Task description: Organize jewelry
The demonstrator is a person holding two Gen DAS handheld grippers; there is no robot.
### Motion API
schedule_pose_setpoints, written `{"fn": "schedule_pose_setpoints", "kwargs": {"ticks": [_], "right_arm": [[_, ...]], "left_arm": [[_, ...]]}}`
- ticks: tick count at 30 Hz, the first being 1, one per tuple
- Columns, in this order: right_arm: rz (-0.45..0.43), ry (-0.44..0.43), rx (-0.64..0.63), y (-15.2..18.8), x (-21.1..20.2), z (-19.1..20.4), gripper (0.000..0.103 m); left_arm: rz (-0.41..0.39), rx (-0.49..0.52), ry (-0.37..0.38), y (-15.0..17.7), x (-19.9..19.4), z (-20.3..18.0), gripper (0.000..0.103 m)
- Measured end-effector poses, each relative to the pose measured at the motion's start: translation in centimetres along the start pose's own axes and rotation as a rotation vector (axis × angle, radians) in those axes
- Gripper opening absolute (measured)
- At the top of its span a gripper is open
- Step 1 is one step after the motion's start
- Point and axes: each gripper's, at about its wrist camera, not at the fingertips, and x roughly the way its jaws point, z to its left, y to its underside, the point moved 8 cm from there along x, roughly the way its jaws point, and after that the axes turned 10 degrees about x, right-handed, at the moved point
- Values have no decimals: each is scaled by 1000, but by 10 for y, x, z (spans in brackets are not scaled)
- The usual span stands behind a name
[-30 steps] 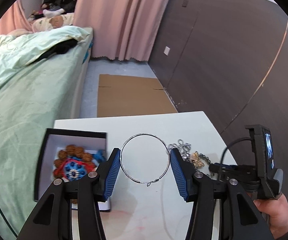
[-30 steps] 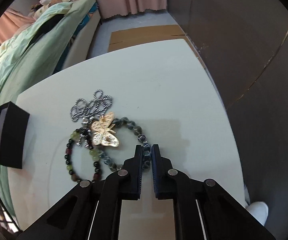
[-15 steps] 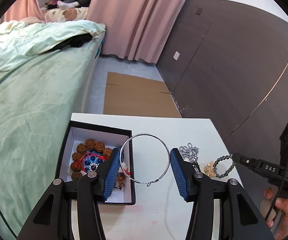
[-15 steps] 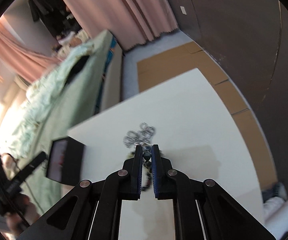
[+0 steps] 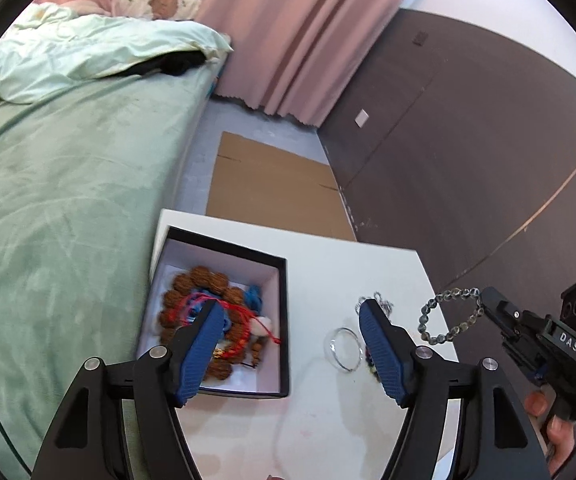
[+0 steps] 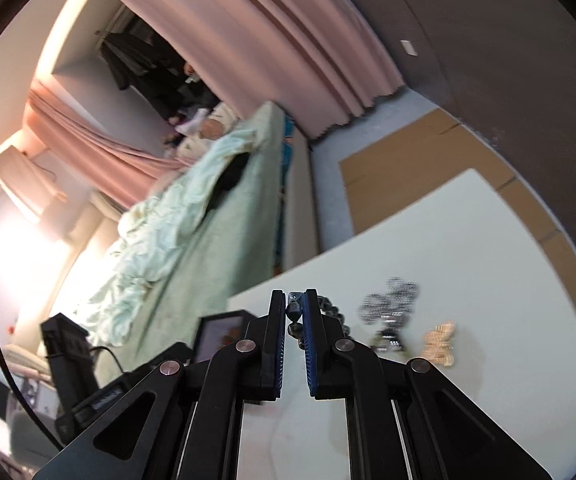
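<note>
Black card makes the open box [image 5: 284,320], my landmark, which stands on the white surface [image 5: 327,420]. In the left wrist view the left claw [image 5: 289,344] is released and grasps nothing. Inside the box already lie brown wooden beads [image 5: 204,276] with red cord. Just right of the box a thin wire hoop [image 5: 341,350] lies on the surface. Further right, in the air, the right claw [image 5: 487,300] carries a grey bead bracelet [image 5: 449,314].

In the right wrist view the right claw [image 6: 295,320] is clenched on this bracelet [image 6: 293,314]. Right of the box [image 6: 224,336], a silver chain [image 6: 389,306] and a gold butterfly [image 6: 439,344] wait on the surface. I judge the work partly done: some pieces are boxed, four remain outside.
</note>
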Motion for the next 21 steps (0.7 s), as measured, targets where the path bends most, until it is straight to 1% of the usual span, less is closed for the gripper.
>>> {"fn": "schedule_pose_setpoints", "kwargs": {"ticks": [5,9,14,19,20,21], "right_arm": [[8,-77,11,6,7,18,10],[34,-120,4,12,21,33,10],[96,-174,3,32,48,58,10],[160,-257,-5,53,73,90,10],[174,-268,-14,57,78,96,11],[190,-260,-38,63,84,102,11]], "left_arm": [[-11,4,-12,-1,-9,8,71],[-45,-34,-45,-8,-20,24,71],[-62,-81,-62,-13,-29,44,71],[-73,-107,-70,-16,-33,54,71],[-76,-110,-70,-16,-34,55,71],[-77,-112,-71,-17,-34,57,71]]}}
